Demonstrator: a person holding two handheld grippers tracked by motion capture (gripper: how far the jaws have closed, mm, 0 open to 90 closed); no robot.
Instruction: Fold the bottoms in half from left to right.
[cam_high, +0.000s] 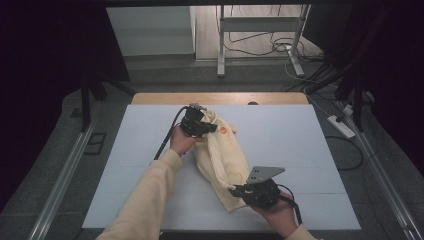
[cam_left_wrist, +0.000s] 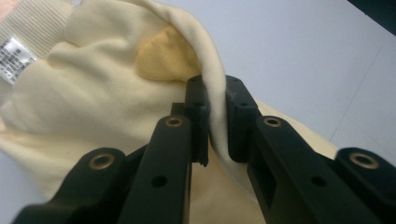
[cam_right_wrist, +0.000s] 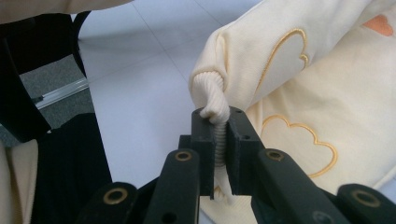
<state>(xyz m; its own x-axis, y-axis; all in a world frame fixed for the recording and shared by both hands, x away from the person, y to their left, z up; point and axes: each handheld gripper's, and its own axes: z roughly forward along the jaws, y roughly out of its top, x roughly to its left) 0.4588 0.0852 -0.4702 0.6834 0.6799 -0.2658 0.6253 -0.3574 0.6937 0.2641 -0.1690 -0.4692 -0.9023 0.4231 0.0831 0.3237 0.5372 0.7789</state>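
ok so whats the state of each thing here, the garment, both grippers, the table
cream garment: bunched, held up off the table between both grippers, lower end touching the surface
left gripper: shut on a fold of the garment's fabric
right gripper: shut on the garment's ribbed cuff
care label: exposed, inside the ribbed hem
table: white surface, bare around the garment

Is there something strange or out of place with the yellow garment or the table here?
Nothing stands out. The pale yellow garment is bunched rather than flat, but only because the left gripper pinches a fold and the right gripper pinches its ribbed cuff. No tear or stain shows on it or on the table.
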